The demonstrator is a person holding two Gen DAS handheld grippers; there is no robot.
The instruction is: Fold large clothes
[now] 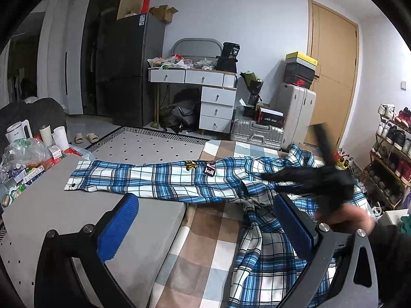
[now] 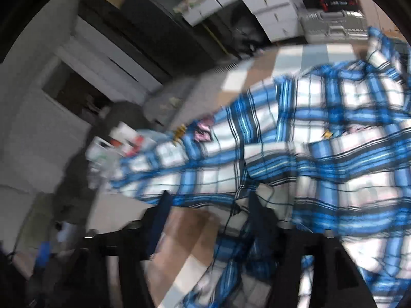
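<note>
Home bedrm: fridge (image 1: pixel 125 69), dresser (image 1: pixel 203 89), shoe rack (image 1: pixel 390 154).

Shirt (image 1: pixel 159 177) blue/white/blk plaid; blanket (image 1: pixel 205 243) brown/grey/white checks; gripper pads (image 1: pixel 118 228) blue

Left tool (image 1: pixel 203 220) jaws apart, right tool (image 2: pixel 205 220) spread wide, blurred

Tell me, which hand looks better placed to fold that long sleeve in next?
Probably left: its open gripper faces the sleeve, stretched flat just ahead. The right gripper, also open, hangs over the bunched shirt body.
</note>
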